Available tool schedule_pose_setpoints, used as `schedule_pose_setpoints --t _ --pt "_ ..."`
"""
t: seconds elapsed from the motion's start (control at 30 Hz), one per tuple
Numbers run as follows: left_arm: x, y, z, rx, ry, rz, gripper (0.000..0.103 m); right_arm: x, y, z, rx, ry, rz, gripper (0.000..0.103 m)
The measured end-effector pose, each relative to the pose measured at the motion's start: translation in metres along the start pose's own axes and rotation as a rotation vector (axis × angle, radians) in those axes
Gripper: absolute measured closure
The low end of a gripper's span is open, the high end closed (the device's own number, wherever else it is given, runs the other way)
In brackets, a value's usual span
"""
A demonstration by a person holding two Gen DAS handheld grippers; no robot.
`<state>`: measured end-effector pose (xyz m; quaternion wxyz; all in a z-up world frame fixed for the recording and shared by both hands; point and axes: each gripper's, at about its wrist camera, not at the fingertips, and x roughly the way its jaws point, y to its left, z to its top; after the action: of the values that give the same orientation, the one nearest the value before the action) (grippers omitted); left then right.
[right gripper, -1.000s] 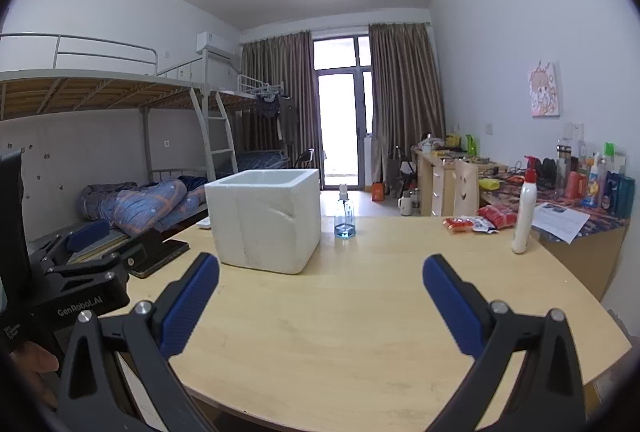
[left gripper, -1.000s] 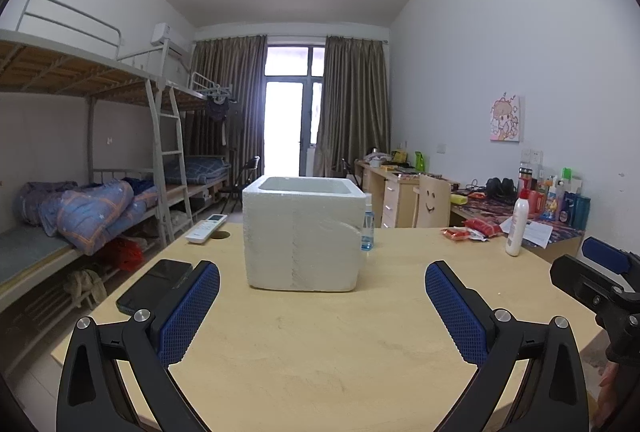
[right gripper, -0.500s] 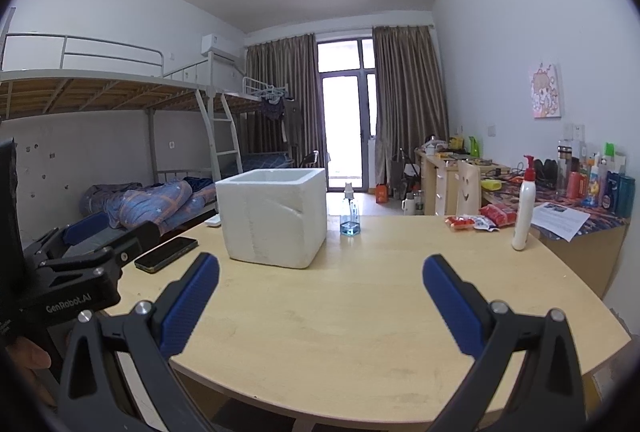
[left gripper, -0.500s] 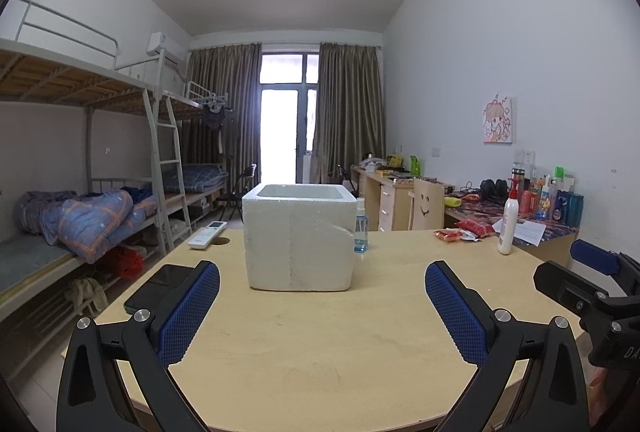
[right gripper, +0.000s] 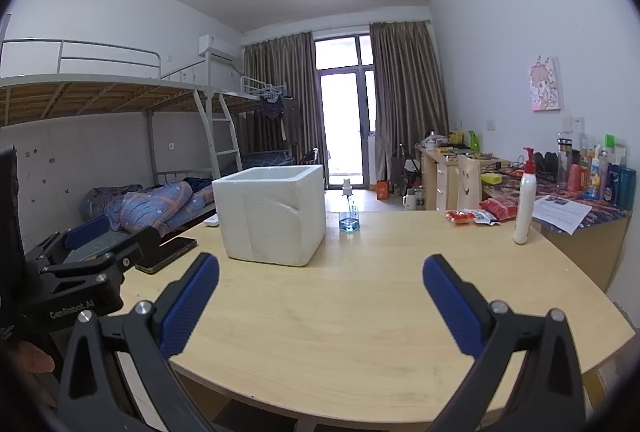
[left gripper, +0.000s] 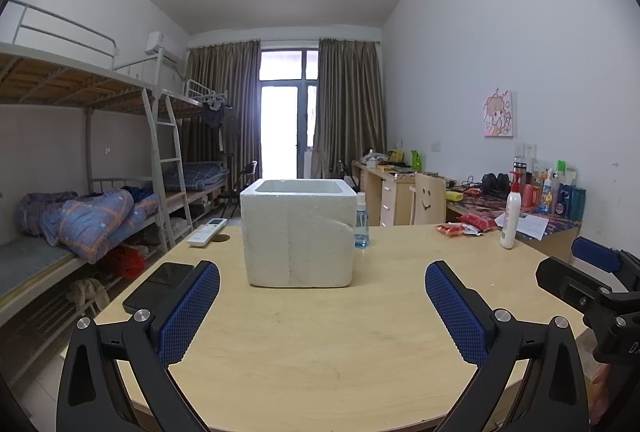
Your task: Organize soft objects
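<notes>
Left wrist view — left gripper [left gripper: 322, 306] spread wide, empty, above wooden table [left gripper: 320, 344]; foam box [left gripper: 299, 232] ahead. Right gripper [right gripper: 320, 302] likewise apart — nothing held.

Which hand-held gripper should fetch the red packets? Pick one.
Right, probably: the packets lie far right, nearer the right hand-held gripper, which is open; the left hand-held gripper faces the box.

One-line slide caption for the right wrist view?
Open right gripper above the wooden table, facing a white foam box.
</notes>
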<state>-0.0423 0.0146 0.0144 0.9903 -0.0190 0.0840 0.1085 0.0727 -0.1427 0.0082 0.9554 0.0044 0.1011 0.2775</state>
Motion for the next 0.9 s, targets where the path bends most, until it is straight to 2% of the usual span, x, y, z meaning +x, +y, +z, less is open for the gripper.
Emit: schedule_pose_setpoints --t 0.9 --pt "0.0002 0.0005 0.0028 0.013 0.000 0.005 0.000 -0.0050 0.0071 0.0015 -0.008 -0.003 0.018 0.000"
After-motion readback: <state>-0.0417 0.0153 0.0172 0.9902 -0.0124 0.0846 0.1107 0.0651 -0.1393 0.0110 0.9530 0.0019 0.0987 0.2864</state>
